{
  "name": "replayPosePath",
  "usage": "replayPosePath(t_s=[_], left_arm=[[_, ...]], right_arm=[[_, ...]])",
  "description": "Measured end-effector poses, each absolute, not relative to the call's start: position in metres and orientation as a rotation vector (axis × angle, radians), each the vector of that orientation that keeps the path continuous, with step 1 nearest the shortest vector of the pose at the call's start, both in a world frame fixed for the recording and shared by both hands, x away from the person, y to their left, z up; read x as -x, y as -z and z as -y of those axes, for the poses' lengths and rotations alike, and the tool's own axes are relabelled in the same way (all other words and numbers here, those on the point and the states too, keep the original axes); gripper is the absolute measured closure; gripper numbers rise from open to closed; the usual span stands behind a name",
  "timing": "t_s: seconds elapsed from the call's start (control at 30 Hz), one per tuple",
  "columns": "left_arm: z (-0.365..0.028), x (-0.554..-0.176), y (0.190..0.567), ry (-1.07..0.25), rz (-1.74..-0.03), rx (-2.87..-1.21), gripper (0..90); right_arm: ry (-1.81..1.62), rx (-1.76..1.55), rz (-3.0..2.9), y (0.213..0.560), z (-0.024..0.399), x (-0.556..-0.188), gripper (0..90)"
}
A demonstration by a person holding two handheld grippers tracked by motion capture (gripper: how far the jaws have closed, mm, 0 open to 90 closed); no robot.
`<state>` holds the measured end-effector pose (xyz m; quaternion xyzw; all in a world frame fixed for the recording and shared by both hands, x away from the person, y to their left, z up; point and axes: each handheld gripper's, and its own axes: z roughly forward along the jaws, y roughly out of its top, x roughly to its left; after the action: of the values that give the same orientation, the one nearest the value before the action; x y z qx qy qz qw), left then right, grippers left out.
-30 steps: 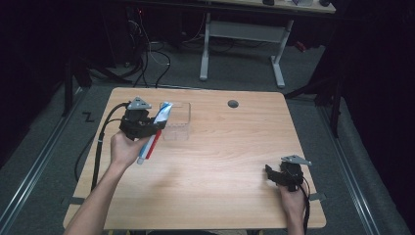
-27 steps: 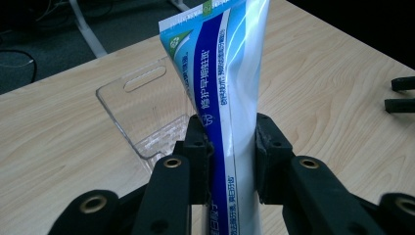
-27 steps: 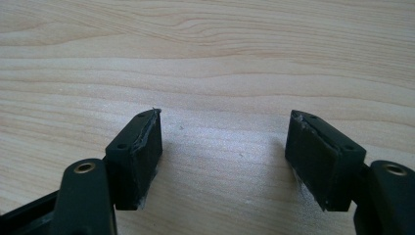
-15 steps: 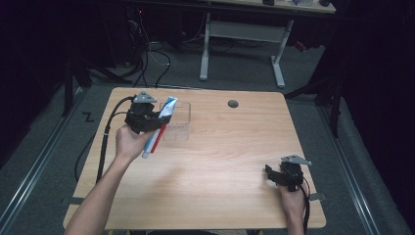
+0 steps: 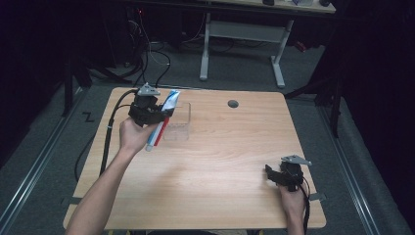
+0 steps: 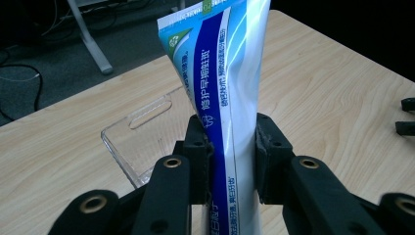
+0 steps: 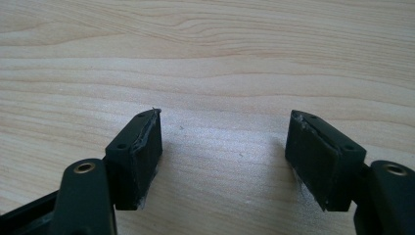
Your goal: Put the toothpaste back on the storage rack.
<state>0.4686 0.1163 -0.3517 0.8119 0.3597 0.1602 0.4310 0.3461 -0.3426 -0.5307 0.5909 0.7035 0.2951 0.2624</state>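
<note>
Overhead, left gripper (image 5: 152, 113) carries the toothpaste tube (image 5: 163, 120) just at 9 o'clock of the clear plastic tray (image 5: 178, 128), right gripper (image 5: 280, 175) idle at 5 o'clock; left gripper view: jaws clamp tube, drop into tray pending; right gripper view: jaws wide, nothing held.

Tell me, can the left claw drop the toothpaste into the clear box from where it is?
Probably yes. The left claw grips the toothpaste, and the clear box sits right beside it on the table, open on top with nothing between. The right claw rests open, far away.
</note>
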Motion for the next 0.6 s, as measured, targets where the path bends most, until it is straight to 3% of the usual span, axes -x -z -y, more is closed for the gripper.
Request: replayPosePath(t_s=[0.6], left_arm=[[-0.113, -0.483, 0.347, -0.431, -0.915, -2.003, 71.8]], right_arm=[[-0.799, -1.602, -1.903, 0.531, 0.342, -0.346, 29.9]])
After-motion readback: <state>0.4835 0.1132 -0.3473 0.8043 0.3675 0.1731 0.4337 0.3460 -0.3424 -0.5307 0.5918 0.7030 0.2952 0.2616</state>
